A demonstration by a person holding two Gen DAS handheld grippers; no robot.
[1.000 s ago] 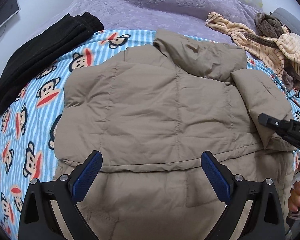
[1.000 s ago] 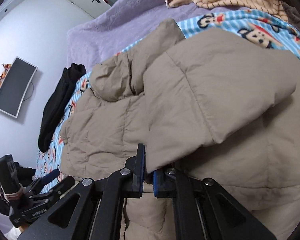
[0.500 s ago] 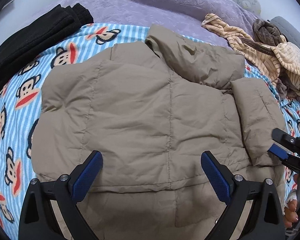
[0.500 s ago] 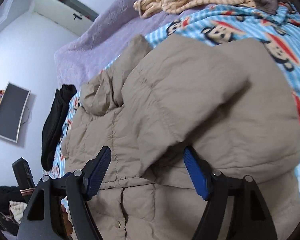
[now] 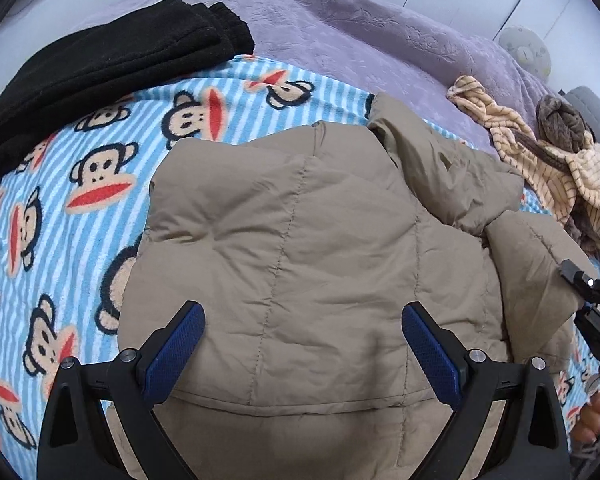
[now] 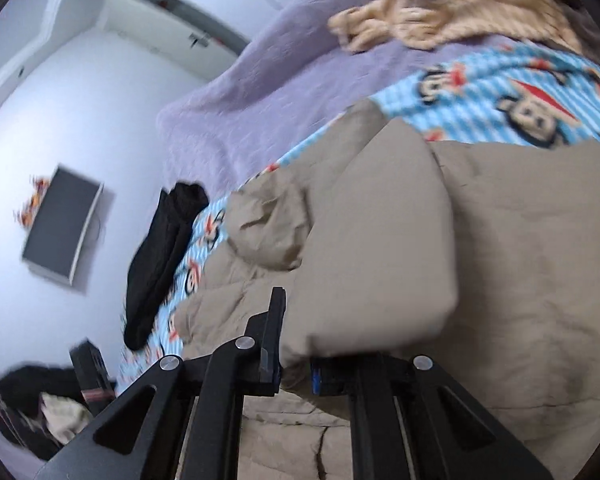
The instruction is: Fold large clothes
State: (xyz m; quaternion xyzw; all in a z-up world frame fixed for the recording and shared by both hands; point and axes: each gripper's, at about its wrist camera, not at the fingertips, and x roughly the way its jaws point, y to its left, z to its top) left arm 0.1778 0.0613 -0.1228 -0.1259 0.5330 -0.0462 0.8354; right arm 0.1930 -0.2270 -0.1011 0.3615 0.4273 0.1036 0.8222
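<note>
My right wrist view is motion-blurred; the jacket's [image 6: 500, 240] hem runs off both frames' bottom edges.

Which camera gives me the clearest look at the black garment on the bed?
The left wrist view: the black garment is sharp there, lying folded on the monkey-print blanket, apart from the tan jacket. The right wrist view shows it small and motion-blurred.

bedroom | bed with purple bedspread [image 5: 360, 28] | wall-mounted screen [image 6: 62, 226]

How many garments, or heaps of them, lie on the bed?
3: tan jacket in the middle, black garment at far left, striped heap at far right. The heap may hold several.
</note>
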